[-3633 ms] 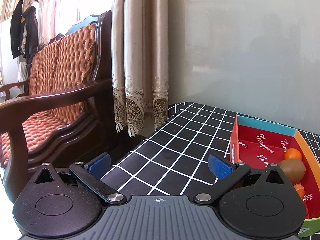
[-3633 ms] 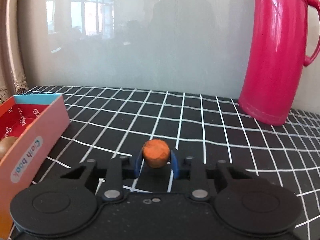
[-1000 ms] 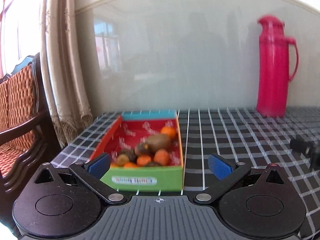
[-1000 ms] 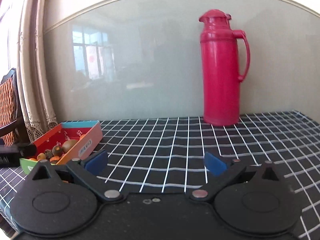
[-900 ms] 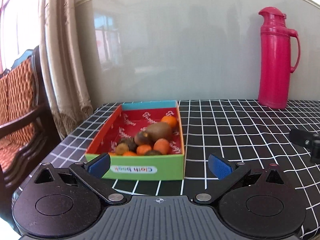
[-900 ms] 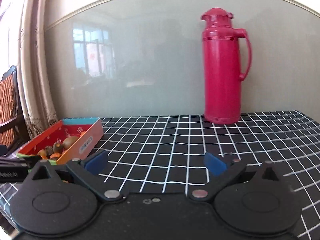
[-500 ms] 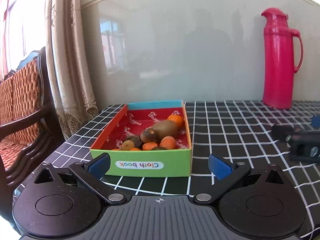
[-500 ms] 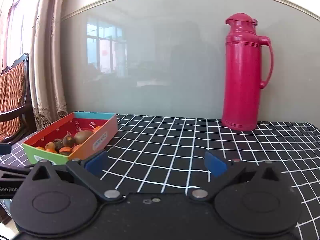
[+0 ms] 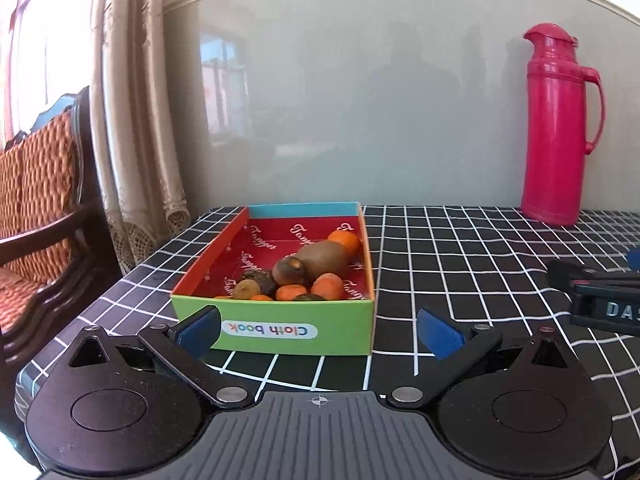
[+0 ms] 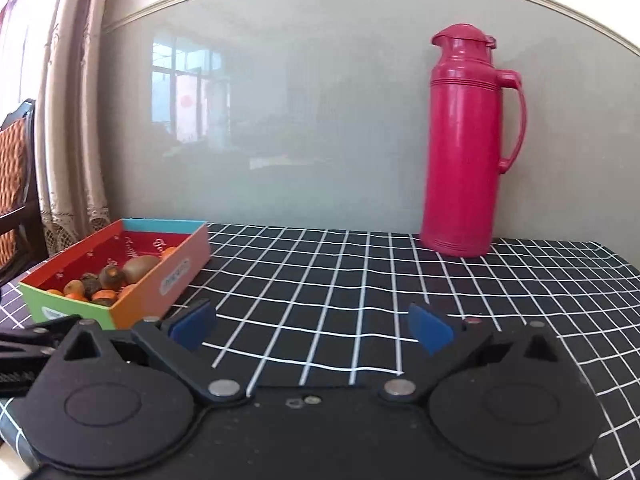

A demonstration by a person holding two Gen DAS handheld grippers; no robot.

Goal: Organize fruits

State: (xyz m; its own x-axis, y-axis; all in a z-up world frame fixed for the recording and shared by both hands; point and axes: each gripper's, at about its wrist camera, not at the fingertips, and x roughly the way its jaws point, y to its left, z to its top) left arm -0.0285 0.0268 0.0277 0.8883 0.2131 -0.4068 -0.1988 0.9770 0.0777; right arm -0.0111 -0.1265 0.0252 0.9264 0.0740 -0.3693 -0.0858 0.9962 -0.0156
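Observation:
A colourful cardboard box (image 9: pixel 276 330) with a red lining stands on the checked tablecloth. It holds a brown kiwi (image 9: pixel 322 258), several small oranges (image 9: pixel 328 286) and dark fruits. My left gripper (image 9: pixel 318 330) is open and empty, just in front of the box's green front wall. My right gripper (image 10: pixel 310 326) is open and empty, to the right of the box (image 10: pixel 168 276), over the cloth. It shows at the right edge of the left wrist view (image 9: pixel 600 294).
A tall pink thermos (image 10: pixel 468 144) stands at the back right against the grey wall panel; it also shows in the left wrist view (image 9: pixel 558 128). A wooden chair with an orange cushion (image 9: pixel 36 208) and a curtain (image 9: pixel 136 120) are left of the table.
The right gripper held a small orange 3.6 s ago and is open and empty now. Both grippers have pulled back from the box over the last second.

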